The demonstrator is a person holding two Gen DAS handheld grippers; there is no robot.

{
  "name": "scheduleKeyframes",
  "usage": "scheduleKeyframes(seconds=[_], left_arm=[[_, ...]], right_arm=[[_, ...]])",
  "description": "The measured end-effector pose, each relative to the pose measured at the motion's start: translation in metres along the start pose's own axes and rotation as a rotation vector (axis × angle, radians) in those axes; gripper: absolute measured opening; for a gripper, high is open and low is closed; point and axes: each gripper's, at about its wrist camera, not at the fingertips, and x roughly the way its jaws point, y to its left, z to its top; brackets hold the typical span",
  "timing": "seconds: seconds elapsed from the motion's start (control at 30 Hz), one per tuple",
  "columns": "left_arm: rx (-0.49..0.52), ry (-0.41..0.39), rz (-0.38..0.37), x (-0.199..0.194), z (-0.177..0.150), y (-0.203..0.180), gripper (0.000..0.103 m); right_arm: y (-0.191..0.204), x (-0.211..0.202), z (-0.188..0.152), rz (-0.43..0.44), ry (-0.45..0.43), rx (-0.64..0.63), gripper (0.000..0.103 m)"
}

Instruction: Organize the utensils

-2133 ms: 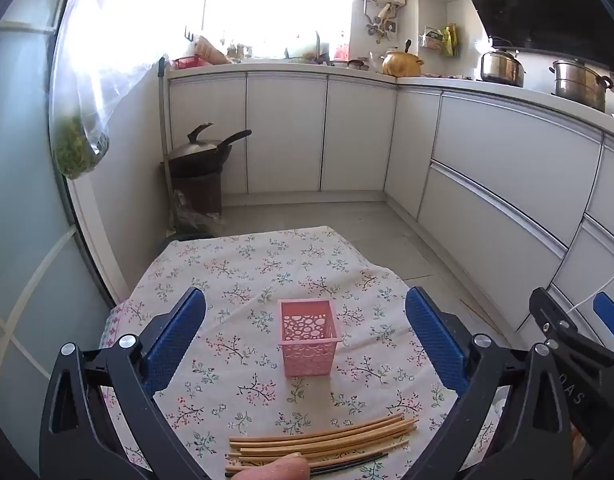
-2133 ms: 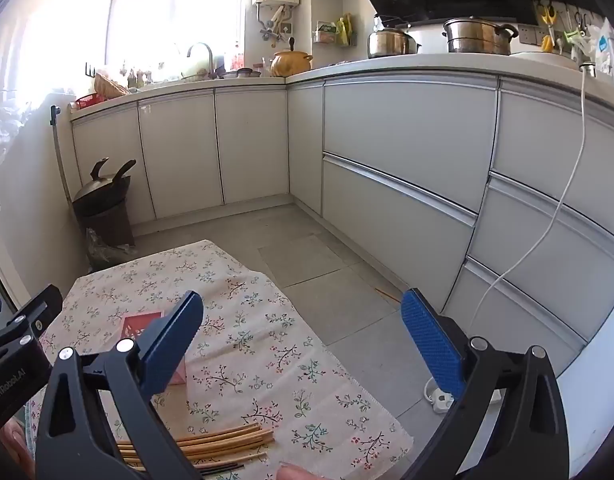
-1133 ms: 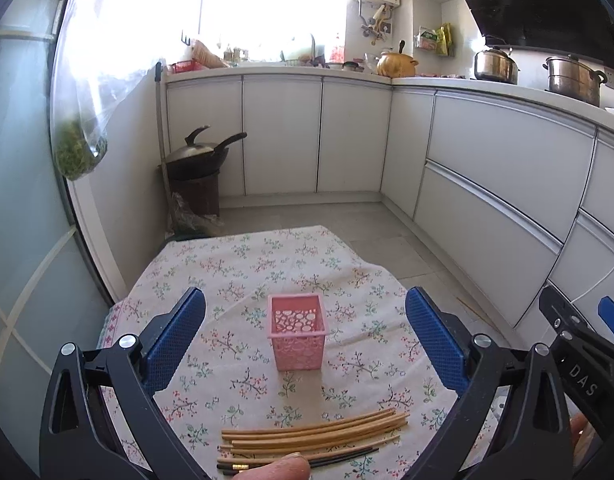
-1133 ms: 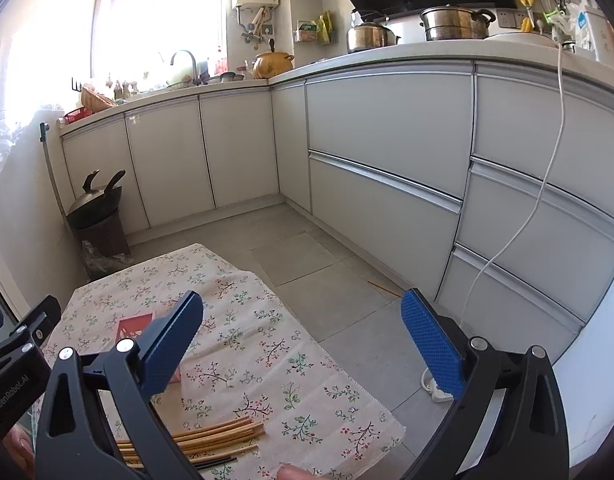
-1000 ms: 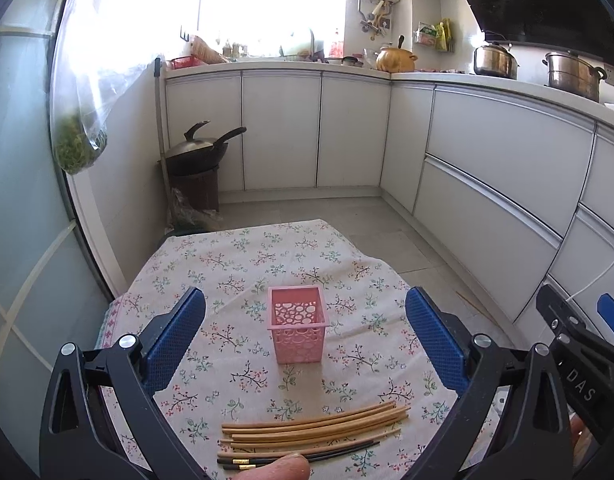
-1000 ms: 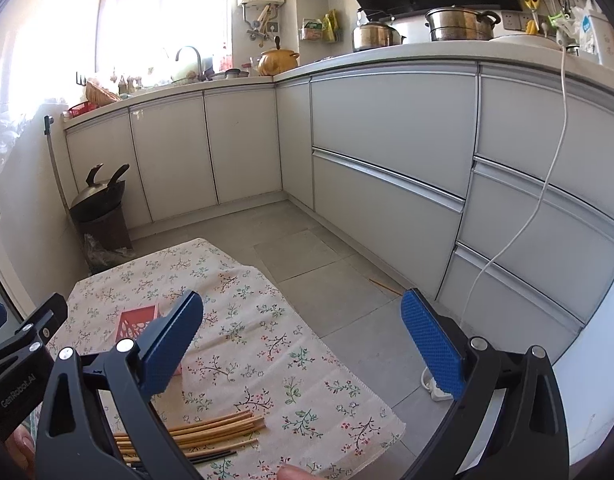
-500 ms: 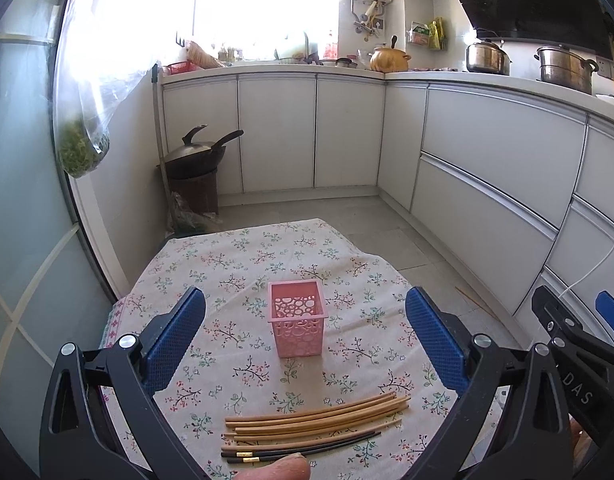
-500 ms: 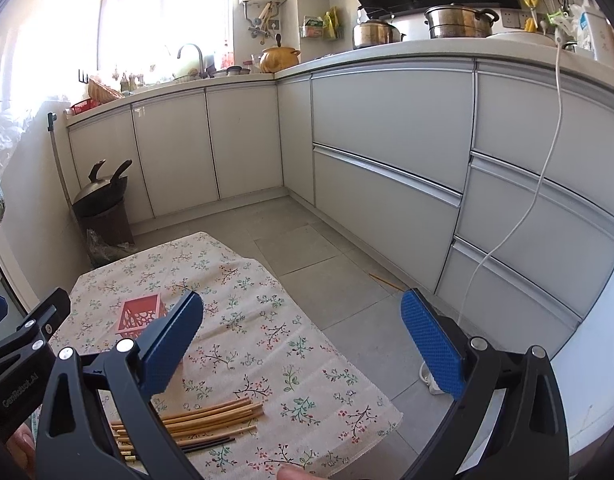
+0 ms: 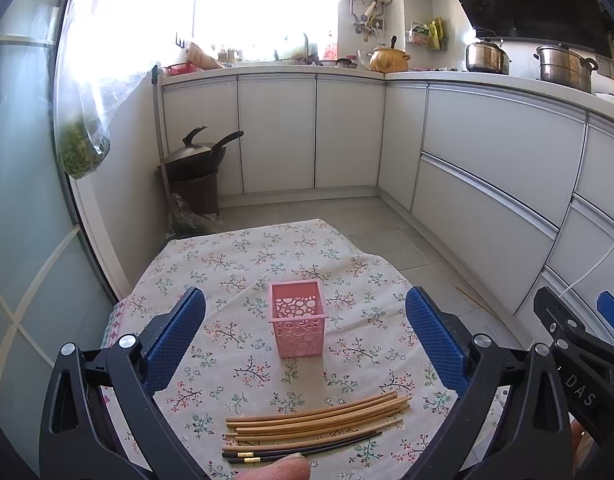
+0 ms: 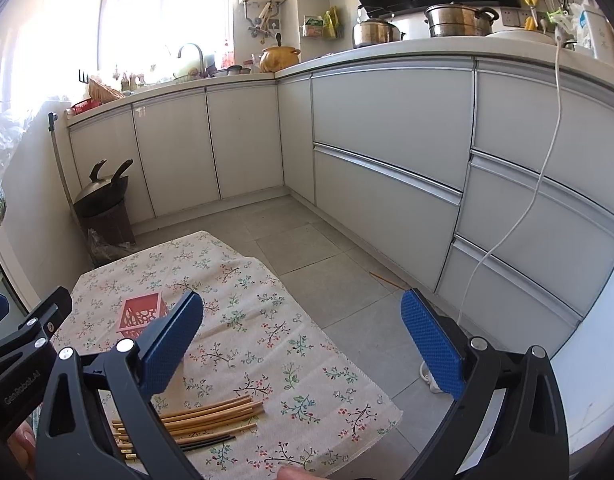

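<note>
A pink perforated holder [image 9: 297, 324] stands upright in the middle of the floral tablecloth [image 9: 235, 256]; it also shows in the right wrist view [image 10: 141, 313]. Several wooden chopsticks [image 9: 319, 416] and a dark pair [image 9: 303, 449] lie side by side near the table's front edge, also seen in the right wrist view [image 10: 211, 414]. My left gripper [image 9: 305, 340] is open and empty, held above the table behind the chopsticks. My right gripper [image 10: 303, 344] is open and empty, to the right, over the table's right edge.
White kitchen cabinets [image 9: 487, 168] run along the back and right. A wok [image 9: 195, 156] sits on a stool by the left wall. A bag of greens [image 9: 83, 148] hangs at left. A white cable [image 10: 519, 216] hangs down the cabinets. Grey tiled floor [image 10: 307, 248] lies beyond the table.
Both grippers have drawn back and risen slightly, so the holder and chopsticks sit a little farther off. Both stay open. Nothing on the table has moved.
</note>
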Motion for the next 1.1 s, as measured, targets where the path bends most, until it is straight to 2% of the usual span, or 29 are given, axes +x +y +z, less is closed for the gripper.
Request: scheduleKeyframes(seconds=[1.1], left_arm=[[0.002, 0.003, -0.002, -0.0011, -0.0011, 0.0035, 0.096]], right_arm=[[0.0016, 0.0027, -0.0017, 0.003, 0.01, -0.005, 0.097]])
